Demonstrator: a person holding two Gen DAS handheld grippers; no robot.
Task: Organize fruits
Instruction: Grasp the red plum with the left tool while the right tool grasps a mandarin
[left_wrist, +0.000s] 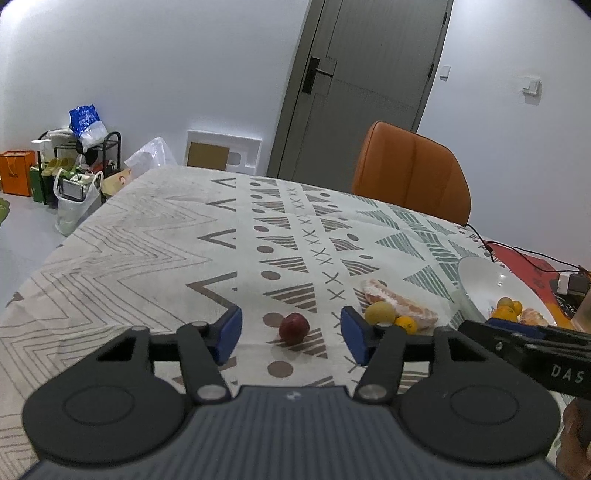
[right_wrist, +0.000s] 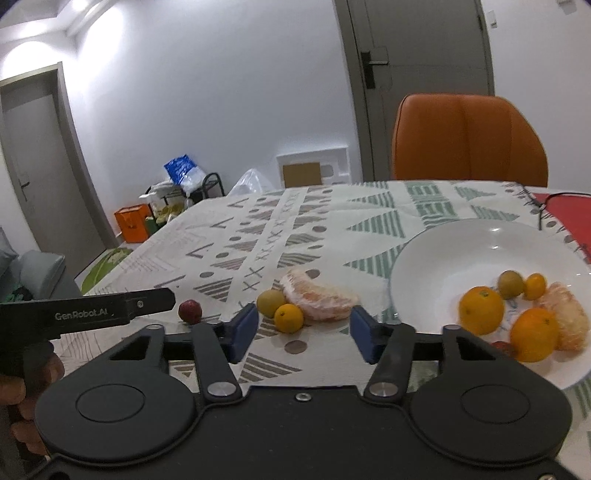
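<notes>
Fruits loose on the tablecloth (left_wrist: 147, 229), red plum (left_wrist: 294, 328) between the left gripper (left_wrist: 291, 338) jaws spread wide, right gripper (right_wrist: 303, 338) jaws apart before small orange (right_wrist: 288, 317), peeled segment (right_wrist: 320, 299) beyond, white bowl (right_wrist: 461, 240) rim just right, bare cloth farther out

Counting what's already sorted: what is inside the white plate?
In the white plate: two oranges, a peeled citrus piece, a small green fruit, a small orange fruit. A reddish fruit is partly hidden behind the right gripper.
</notes>
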